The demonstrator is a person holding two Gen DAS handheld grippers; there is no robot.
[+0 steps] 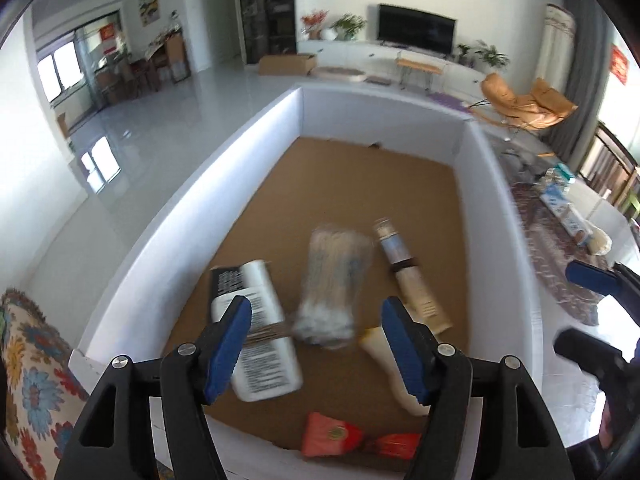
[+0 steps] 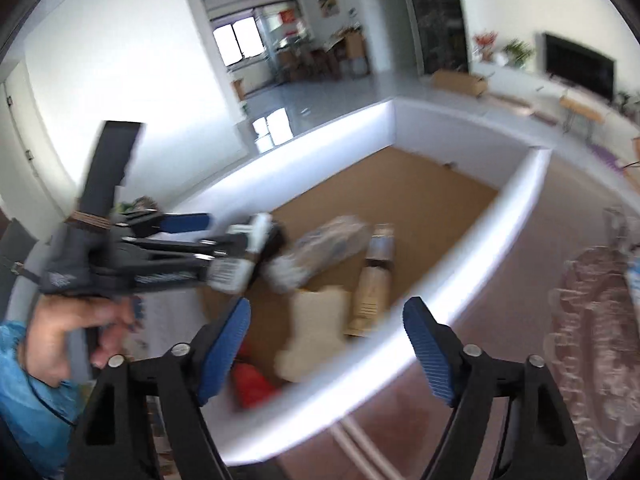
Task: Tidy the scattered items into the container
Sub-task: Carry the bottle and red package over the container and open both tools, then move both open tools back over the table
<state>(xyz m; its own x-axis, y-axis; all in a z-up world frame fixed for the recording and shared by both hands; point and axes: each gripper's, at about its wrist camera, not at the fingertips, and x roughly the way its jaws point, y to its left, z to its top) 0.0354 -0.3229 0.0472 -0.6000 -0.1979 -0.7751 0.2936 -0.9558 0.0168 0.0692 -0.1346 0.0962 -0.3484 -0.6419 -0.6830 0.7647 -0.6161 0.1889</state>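
A: Writing first: we see dense black print on the white bottle (image 1: 262,334) and a black panel near its far end, but blur keeps us from reading a word. The tan tube (image 1: 416,296) carries dark lines of print near its close end, equally unreadable.

B: Same for us with the red packet (image 1: 330,434); there is a gold mark on it, nothing legible.

A: Everything we place against the container (image 1: 192,216), the white-walled box with a brown floor. The bottle lies flat inside, by the left wall, its long axis running from the near edge toward the far wall, leaning a little left.

B: The clear wrapped bundle (image 1: 334,280) lies mid-floor, roughly parallel to the bottle, white bunched end toward the near wall. We see the tube to its right, pointing the same way, a clear-capped end farthest off.

A: The cream sock-shaped piece (image 1: 394,368) lies near the close wall, just beside the tube's near end. The red packet sits against the near wall, lying crosswise.

B: Now the left gripper (image 1: 316,344): we see its blue pads spread apart above the container's near half, gripping nothing, the bundle showing in the gap.

A: The right gripper (image 2: 326,344) hangs over the container's right wall, jaws wide, nothing between them. A hand (image 2: 70,334) with a blue sleeve holds the left tool.
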